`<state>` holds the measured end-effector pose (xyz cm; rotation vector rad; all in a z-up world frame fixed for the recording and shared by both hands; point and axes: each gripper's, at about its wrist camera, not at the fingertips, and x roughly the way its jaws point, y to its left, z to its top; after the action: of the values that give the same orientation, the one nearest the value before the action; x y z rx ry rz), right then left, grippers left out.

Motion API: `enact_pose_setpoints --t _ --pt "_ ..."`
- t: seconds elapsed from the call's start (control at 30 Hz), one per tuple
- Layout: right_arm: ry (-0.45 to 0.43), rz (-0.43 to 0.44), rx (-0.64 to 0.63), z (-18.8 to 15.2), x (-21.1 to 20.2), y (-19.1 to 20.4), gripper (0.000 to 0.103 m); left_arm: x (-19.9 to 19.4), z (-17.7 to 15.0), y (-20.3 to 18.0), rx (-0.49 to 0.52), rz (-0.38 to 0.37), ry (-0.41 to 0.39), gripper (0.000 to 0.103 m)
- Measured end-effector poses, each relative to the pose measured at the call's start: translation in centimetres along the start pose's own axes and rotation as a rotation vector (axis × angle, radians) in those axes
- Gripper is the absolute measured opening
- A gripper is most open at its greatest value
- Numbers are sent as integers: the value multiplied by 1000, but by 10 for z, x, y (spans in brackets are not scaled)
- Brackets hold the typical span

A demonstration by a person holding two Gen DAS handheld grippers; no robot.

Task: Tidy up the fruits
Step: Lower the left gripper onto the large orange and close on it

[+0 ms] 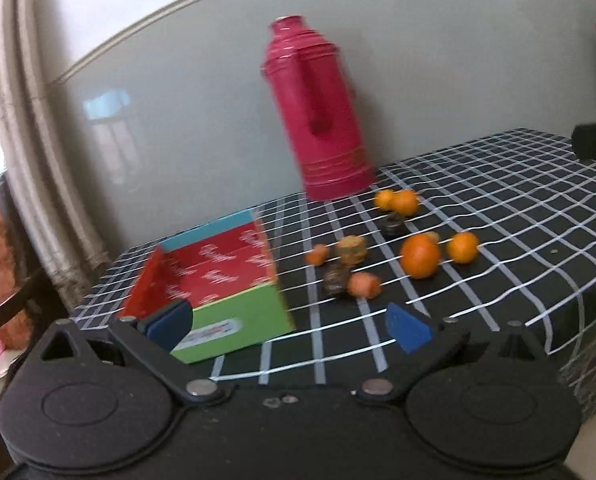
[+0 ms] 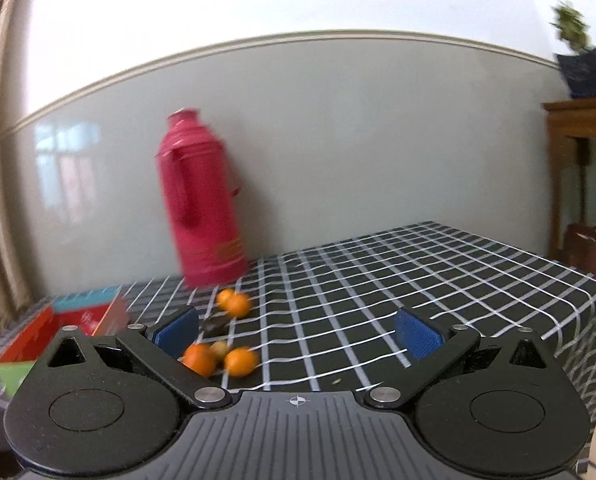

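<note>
Both claws hang above the near edge of the checked tablecloth (image 1: 498,216), holding nothing: the left gripper (image 1: 289,326) and the right gripper (image 2: 298,334) each have their blue pads spread wide. The fruits, mostly small oranges (image 1: 420,256) with a few blurred darker pieces, lie scattered between the open red-lined box (image 1: 218,272) and the red thermos (image 1: 318,120)
</note>
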<state>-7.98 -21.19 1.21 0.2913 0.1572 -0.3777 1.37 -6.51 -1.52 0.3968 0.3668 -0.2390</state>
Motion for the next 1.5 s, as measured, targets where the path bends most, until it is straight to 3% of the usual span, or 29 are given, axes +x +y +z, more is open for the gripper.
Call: enact_pose_setpoints --t 0.2,0.3,0.37,0.5,0.7,0.9,0.97,1.07,1.2,1.3,1.5 --pt "52 -22 168 6 6 -32 103 15 15 -21 25 -64 -64 97" --pt "56 -43 185 8 8 -36 103 27 22 -34 54 -101 -84 95" --pt "47 -61 174 10 7 -36 103 38 26 -40 53 -148 -62 93" --pt "33 -52 176 10 4 -39 103 64 30 -41 5 -242 19 77" --pt "26 -39 182 11 9 -38 103 89 26 -43 -13 -287 66 66" --pt "30 -38 149 11 13 -31 103 101 26 -55 3 -312 85 65" --pt "33 -34 145 12 15 -31 103 107 25 -57 4 -321 97 59" --pt "32 -38 140 12 15 -34 103 115 24 -58 -14 -345 133 39" --pt "40 -44 144 12 17 -37 103 122 24 -58 -31 -330 141 28" --pt "48 -46 147 11 19 -40 103 120 23 -56 -49 -321 136 28" --pt "73 -54 129 9 24 -41 103 100 30 -47 -47 -258 49 27"
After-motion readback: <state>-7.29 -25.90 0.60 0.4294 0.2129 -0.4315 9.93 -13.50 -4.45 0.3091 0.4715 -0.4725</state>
